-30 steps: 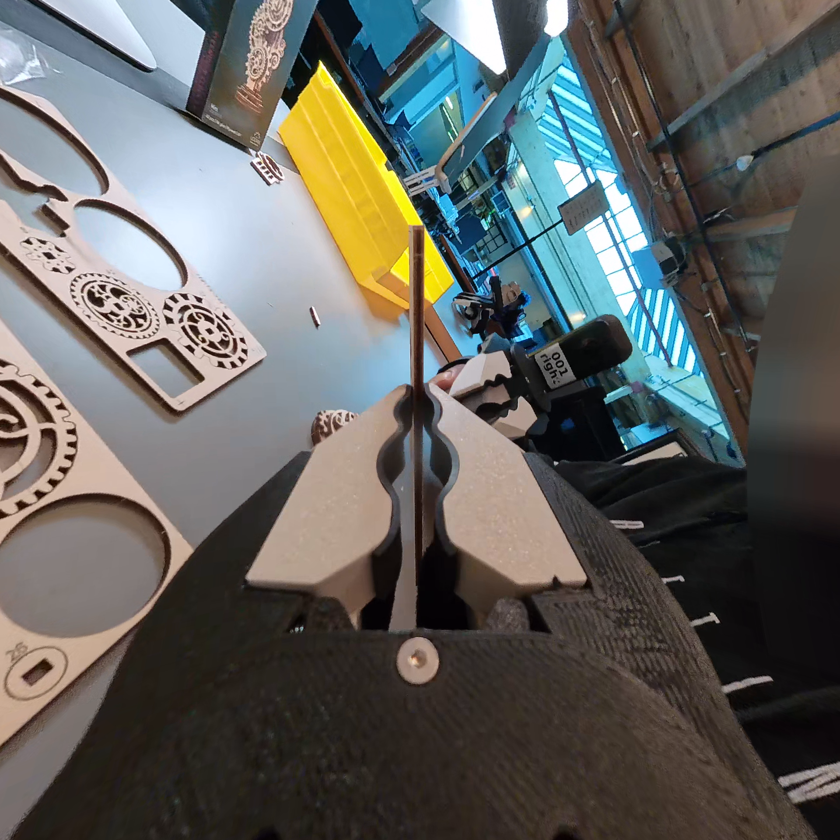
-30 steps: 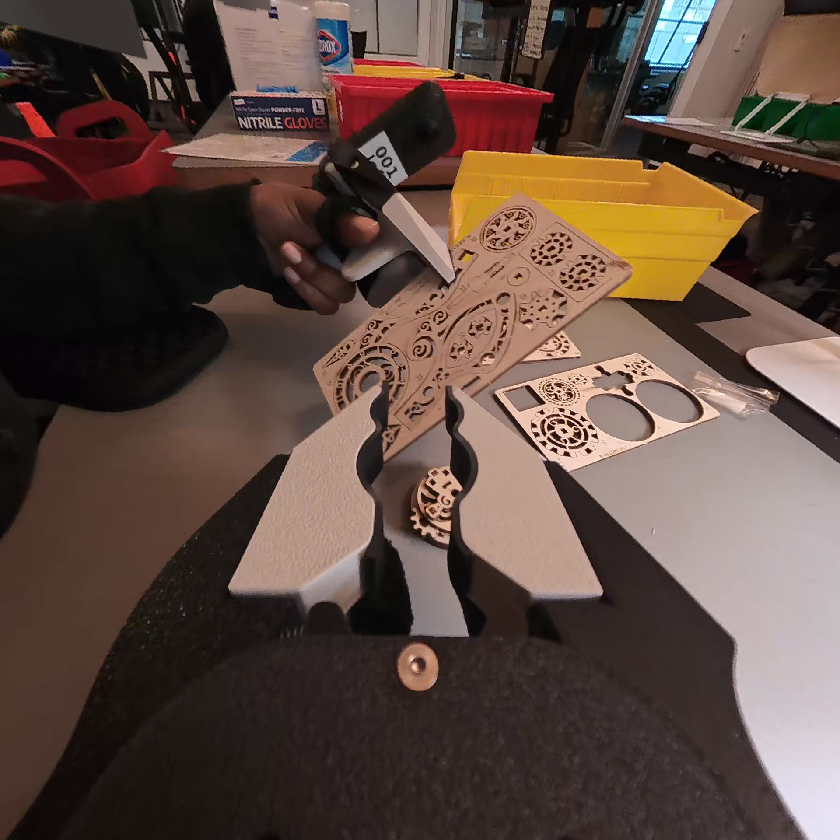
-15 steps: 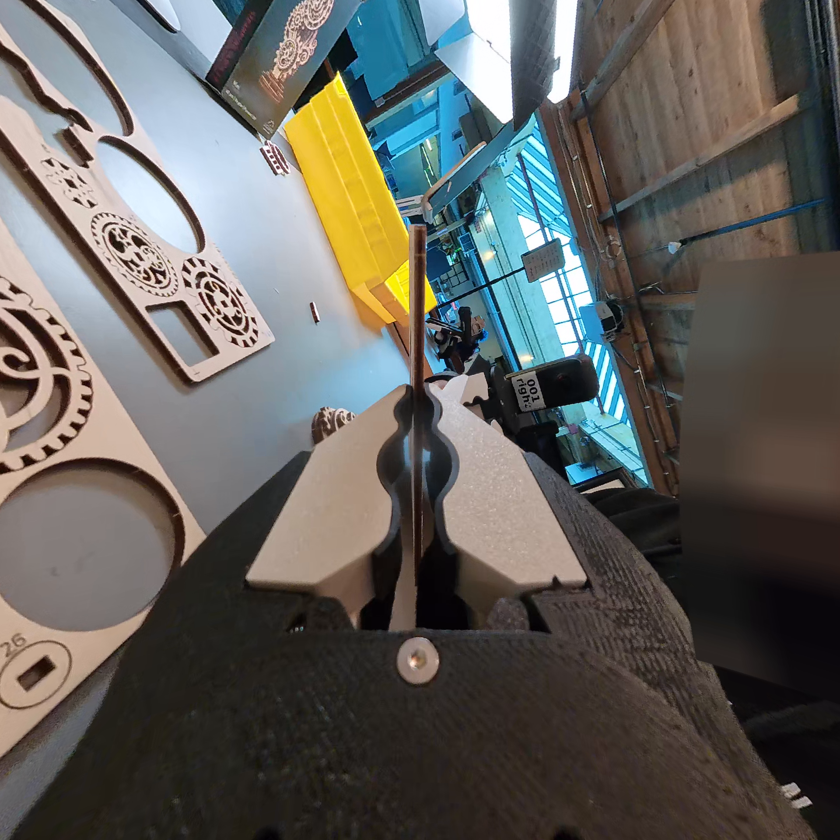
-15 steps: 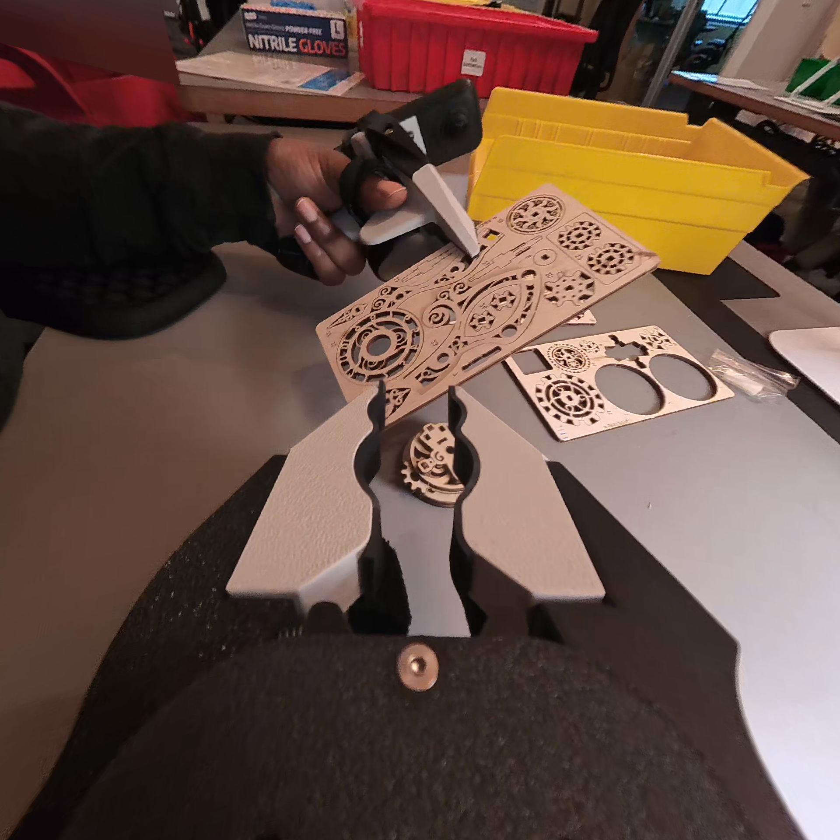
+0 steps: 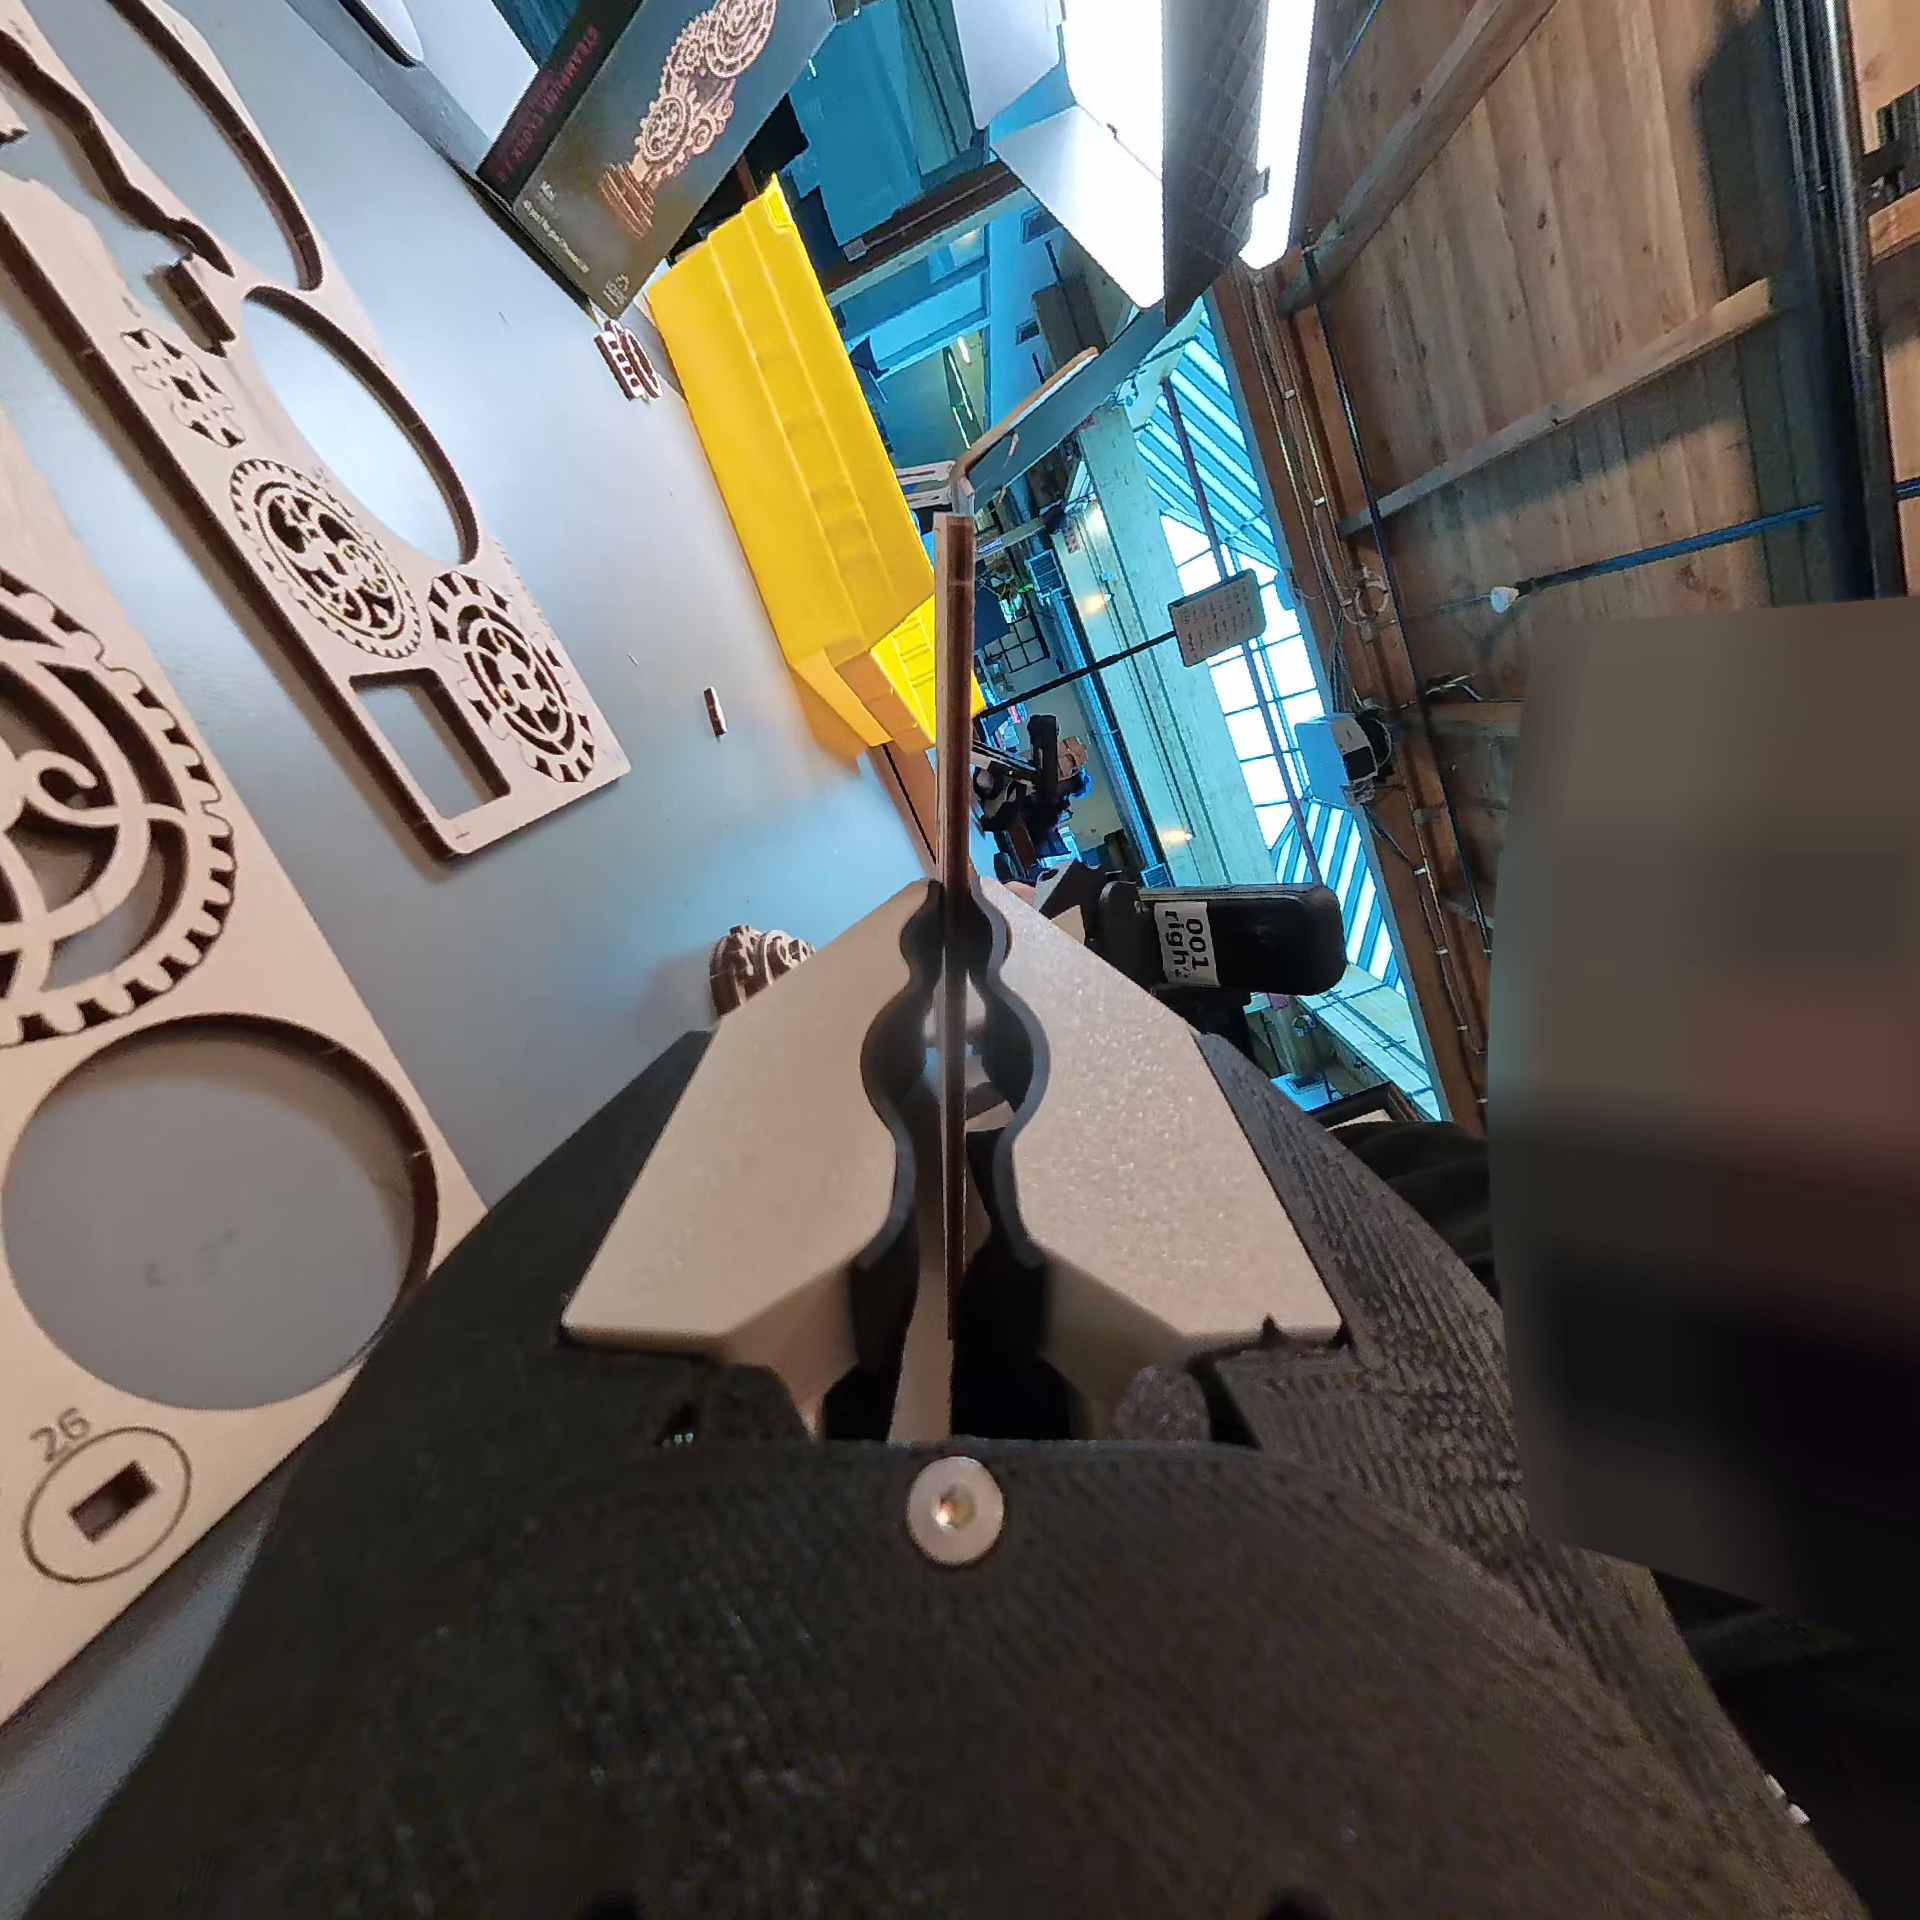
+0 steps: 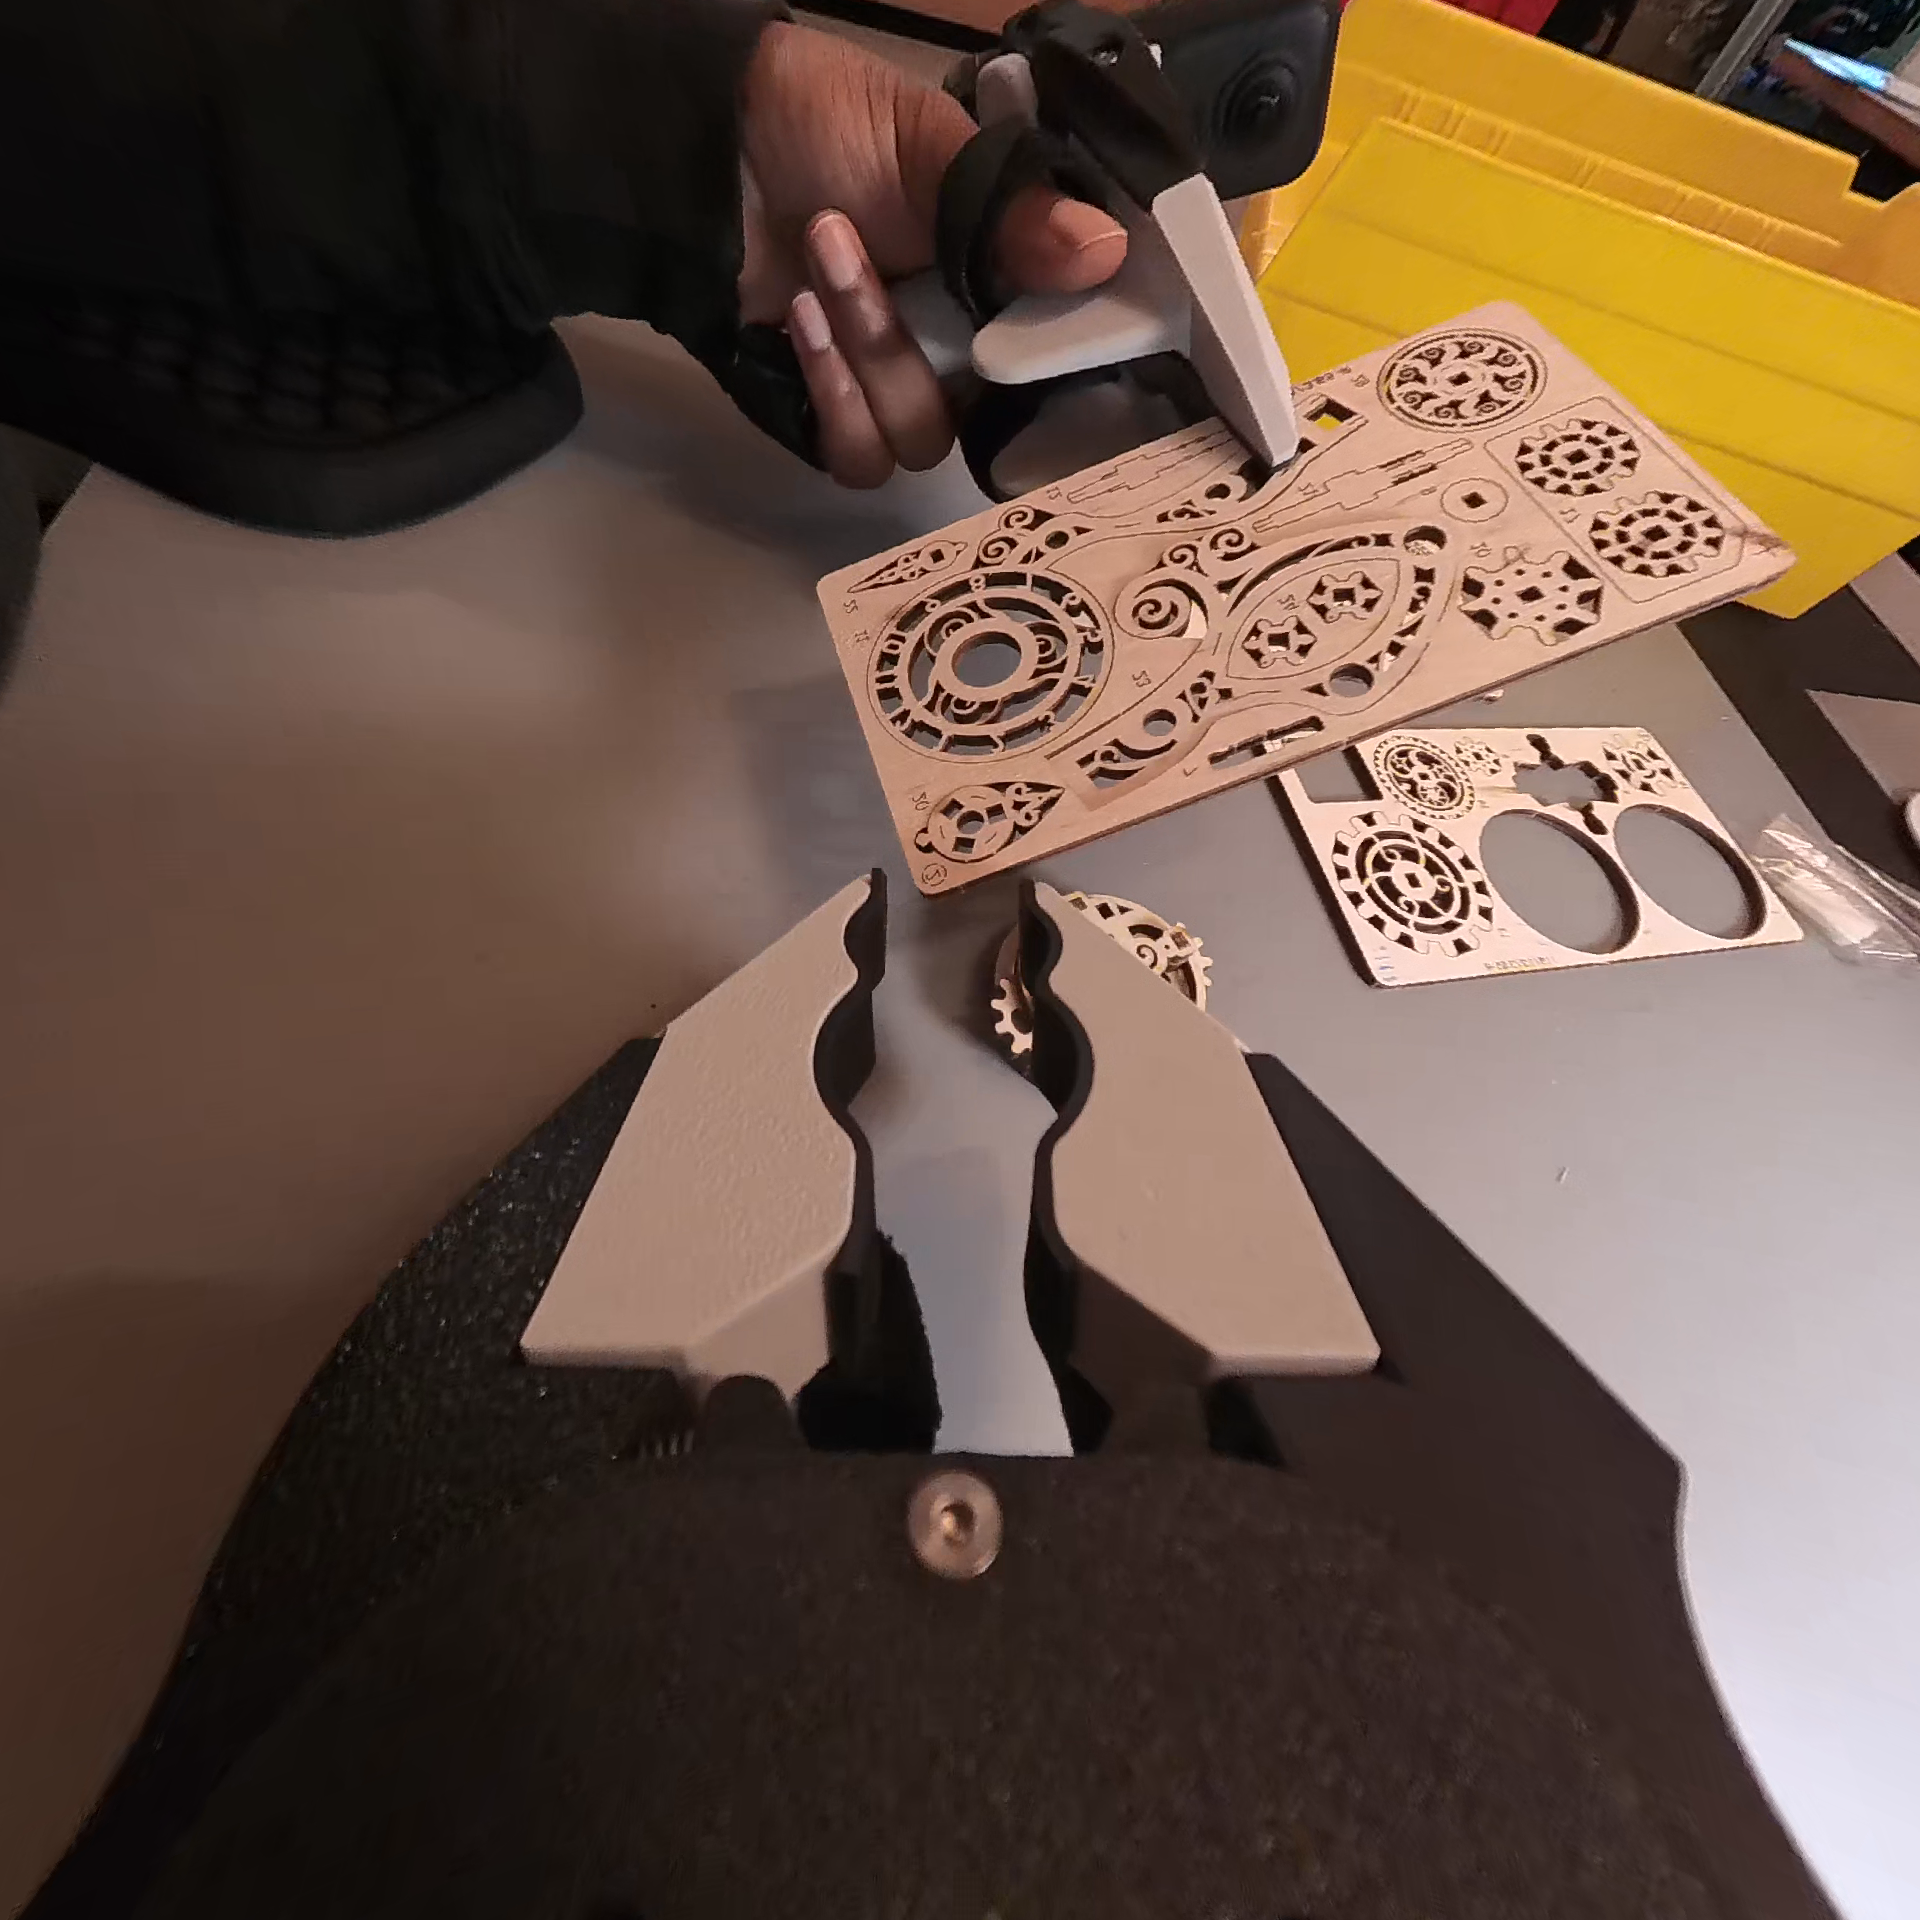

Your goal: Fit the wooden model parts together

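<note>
My left gripper (image 5: 951, 899) is shut on a laser-cut wooden parts sheet (image 5: 951, 727), seen edge-on in the left wrist view. In the right wrist view the same sheet (image 6: 1247, 613) hangs tilted above the grey table, pinched at its far edge by the left gripper (image 6: 1273, 462) in a person's hand (image 6: 883, 187). My right gripper (image 6: 951, 899) is open and empty, just below the sheet's near corner. A small assembled wooden gear piece (image 6: 1132, 951) lies on the table behind my right finger; it also shows in the left wrist view (image 5: 753, 961).
A punched-out wooden sheet with round holes (image 6: 1538, 852) lies on the table to the right. Two more sheets (image 5: 343, 540) (image 5: 156, 1143) lie at left in the left wrist view. A yellow bin (image 6: 1610, 281) stands behind, a dark kit box (image 5: 644, 135) and a clear plastic bag (image 6: 1839, 894) nearby. The tips of one gripper are about 12 cm away from the tips of the other.
My right gripper has moved forward and down toward the gear piece and the sheet's near corner. The left gripper has tilted the sheet flatter and stays shut on it.
</note>
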Tool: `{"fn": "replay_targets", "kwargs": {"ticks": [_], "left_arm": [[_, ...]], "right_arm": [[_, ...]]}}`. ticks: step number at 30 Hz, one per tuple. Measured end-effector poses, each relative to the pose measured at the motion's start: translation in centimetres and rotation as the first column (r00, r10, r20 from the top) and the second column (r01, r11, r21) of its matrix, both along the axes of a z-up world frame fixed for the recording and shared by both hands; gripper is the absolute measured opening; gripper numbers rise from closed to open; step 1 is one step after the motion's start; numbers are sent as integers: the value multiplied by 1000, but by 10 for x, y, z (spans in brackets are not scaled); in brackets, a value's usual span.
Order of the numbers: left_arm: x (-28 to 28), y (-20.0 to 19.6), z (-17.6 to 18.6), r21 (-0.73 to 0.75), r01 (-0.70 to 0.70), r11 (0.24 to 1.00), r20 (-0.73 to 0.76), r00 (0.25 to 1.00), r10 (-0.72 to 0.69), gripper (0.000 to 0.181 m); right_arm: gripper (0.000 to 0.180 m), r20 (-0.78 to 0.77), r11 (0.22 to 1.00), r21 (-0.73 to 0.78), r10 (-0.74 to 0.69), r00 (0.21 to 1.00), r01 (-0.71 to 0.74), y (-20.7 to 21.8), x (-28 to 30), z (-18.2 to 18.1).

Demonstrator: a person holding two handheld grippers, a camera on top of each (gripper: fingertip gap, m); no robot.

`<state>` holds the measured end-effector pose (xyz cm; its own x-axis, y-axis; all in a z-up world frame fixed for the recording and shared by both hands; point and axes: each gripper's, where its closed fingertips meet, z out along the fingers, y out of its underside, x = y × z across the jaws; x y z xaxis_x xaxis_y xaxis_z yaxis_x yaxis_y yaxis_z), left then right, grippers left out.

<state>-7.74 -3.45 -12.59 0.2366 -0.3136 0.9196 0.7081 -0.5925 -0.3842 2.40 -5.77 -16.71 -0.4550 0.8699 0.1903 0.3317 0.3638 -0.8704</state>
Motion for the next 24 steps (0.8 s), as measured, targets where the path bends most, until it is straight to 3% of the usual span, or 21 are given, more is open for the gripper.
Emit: {"fn": "replay_targets", "kwargs": {"ticks": [14,24], "left_arm": [[5,-2,9,62,8,998,-53,999,-4,1],[15,-9,32,209,39,977,-105,994,-17,0]], "right_arm": [[23,9,995,-97,-17,1000,18,2,-3,0],[23,21,956,-293,13,1000,-6,-6,-4,9]]}}
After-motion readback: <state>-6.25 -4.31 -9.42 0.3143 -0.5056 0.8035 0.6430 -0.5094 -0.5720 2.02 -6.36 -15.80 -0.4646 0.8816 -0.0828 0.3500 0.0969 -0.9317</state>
